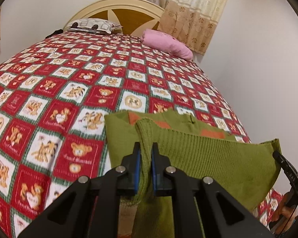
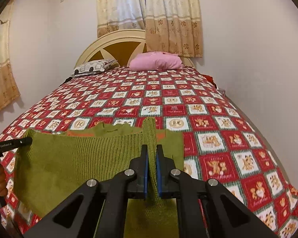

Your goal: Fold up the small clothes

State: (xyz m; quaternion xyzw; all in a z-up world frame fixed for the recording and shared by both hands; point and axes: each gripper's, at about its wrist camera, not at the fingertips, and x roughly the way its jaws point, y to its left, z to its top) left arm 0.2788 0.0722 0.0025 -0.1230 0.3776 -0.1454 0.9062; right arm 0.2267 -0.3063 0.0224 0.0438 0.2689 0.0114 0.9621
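Observation:
A green ribbed knit sweater point(image 1: 218, 158) with orange patches hangs stretched between both grippers, its ribbed hem lifted above the bed. My left gripper point(image 1: 146, 148) is shut on one bunched corner of that hem. At the opposite corner, my right gripper point(image 2: 152, 150) is shut on the green sweater point(image 2: 73, 158) in the same way. The far part of the garment still lies on the bedspread. In each wrist view the other gripper shows at the frame's edge, with a hand below it.
The bed is covered by a red and white teddy-bear patchwork bedspread point(image 1: 69, 91). A pink pillow point(image 2: 156, 61) and a grey patterned pillow point(image 2: 94, 66) lie by the cream headboard point(image 1: 121, 6). A white wall runs close along the bed's right side.

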